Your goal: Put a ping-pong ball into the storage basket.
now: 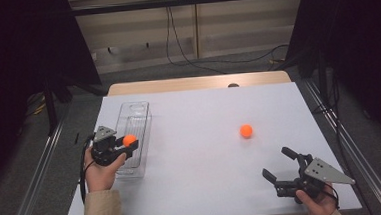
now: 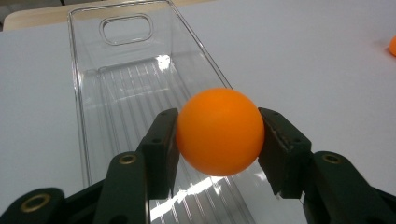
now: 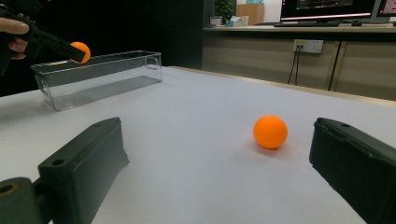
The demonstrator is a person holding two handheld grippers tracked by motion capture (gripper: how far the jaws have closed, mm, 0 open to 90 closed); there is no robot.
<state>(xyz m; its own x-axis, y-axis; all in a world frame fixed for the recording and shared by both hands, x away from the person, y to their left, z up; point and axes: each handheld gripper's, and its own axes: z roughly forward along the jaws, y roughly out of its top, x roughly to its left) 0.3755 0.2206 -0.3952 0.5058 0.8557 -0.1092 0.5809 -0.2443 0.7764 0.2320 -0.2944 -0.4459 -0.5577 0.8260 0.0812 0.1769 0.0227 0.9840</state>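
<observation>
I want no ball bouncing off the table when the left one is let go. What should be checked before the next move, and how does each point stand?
1. Left gripper clamped on held ball: ok.
2. Held ball above the clear bin, inside its rim: ok.
3. Bin lies open with room in it: ok.
4. Drop height above the bin floor: cannot tell.
5. Right gripper open, second ball ahead on the table, untouched: ok.
</observation>
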